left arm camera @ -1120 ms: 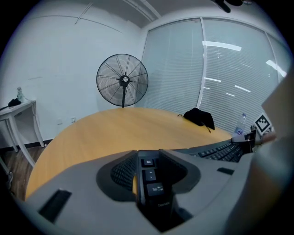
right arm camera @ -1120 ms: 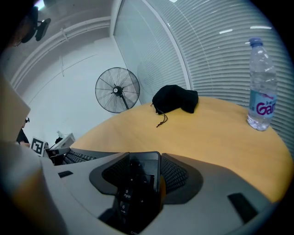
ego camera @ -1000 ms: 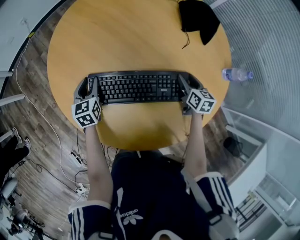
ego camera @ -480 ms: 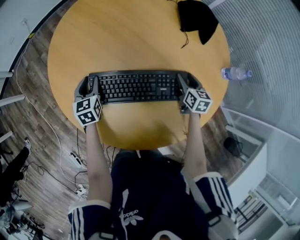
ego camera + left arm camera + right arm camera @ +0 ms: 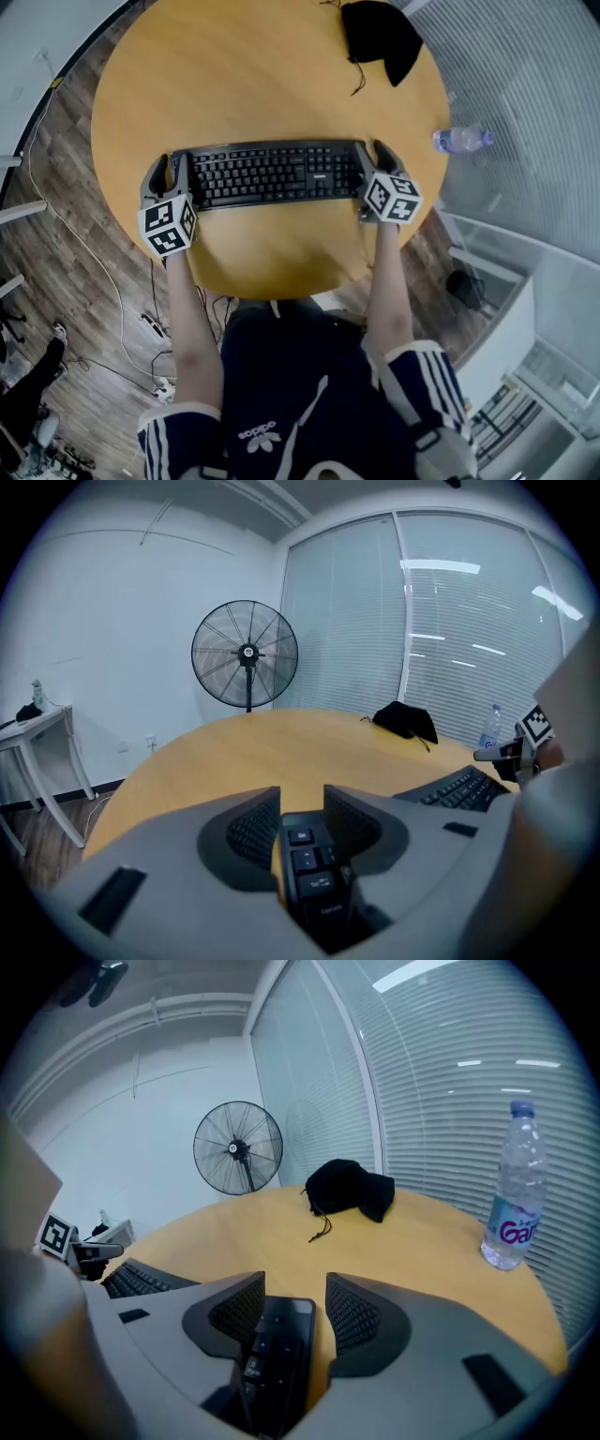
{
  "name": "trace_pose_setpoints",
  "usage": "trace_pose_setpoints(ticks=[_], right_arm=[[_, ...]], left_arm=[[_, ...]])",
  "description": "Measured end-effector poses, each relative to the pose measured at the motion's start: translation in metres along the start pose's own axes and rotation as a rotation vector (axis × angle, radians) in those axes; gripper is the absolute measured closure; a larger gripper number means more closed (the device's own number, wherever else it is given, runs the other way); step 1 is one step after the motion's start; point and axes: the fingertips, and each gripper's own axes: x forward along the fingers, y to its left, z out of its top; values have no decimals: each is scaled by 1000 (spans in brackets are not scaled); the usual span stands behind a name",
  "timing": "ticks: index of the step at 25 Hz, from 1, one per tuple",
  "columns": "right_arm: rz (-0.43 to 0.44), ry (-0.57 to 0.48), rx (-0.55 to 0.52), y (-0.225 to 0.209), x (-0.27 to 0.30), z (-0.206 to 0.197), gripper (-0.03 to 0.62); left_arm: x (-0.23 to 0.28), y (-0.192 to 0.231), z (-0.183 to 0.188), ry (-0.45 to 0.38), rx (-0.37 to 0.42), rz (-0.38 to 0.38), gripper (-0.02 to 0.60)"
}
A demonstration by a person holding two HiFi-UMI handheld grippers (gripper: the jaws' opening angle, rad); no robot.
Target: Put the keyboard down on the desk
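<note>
Left gripper [image 5: 302,791] has its jaws drawn narrow on the left end of the keyboard [image 5: 272,173]. Its own view shows the end column of keys running between them, the inner jaw lying over the keys, and a thin strip of desk [image 5: 234,84] beside the outer jaw. The keyboard lies level across the near half of the round desk, long side toward the person. From above I cannot tell whether its underside touches the wood or hangs just over it. Right gripper [image 5: 295,1279] mirrors the left: narrow on the keyboard's right end, number keys between its jaws, a sliver of desk on the outer side. Further right, a water bottle [image 5: 459,141] stands near the desk's rim, apart from the right gripper.

By my reading the setting-down is at or near its end, and the risk sits in the letting go. If one side opens first while the keyboard is off the wood, that end would drop and the keyboard would skew. The inner jaws lie over keys, so pulling back low could catch a keycap and drag the keyboard toward the near edge. A wide outward swing of the right gripper could tip the bottle, which looks tall and light.
</note>
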Motion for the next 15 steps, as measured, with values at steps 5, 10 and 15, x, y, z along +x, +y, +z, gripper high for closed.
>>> trace_pose_setpoints(ticks=[5,10,15], right_arm=[[14,-88,-41,20,-20,27,493],[36,-163,-58,46,-41,54,580],[69,-237,-54,71,-72,81,591]], left_arm=[[-15,-11,33,-79,29,-24,491],[-36,-30,73,-184,50,-48,575],[-71,-48,113,-283,62,-93,580]])
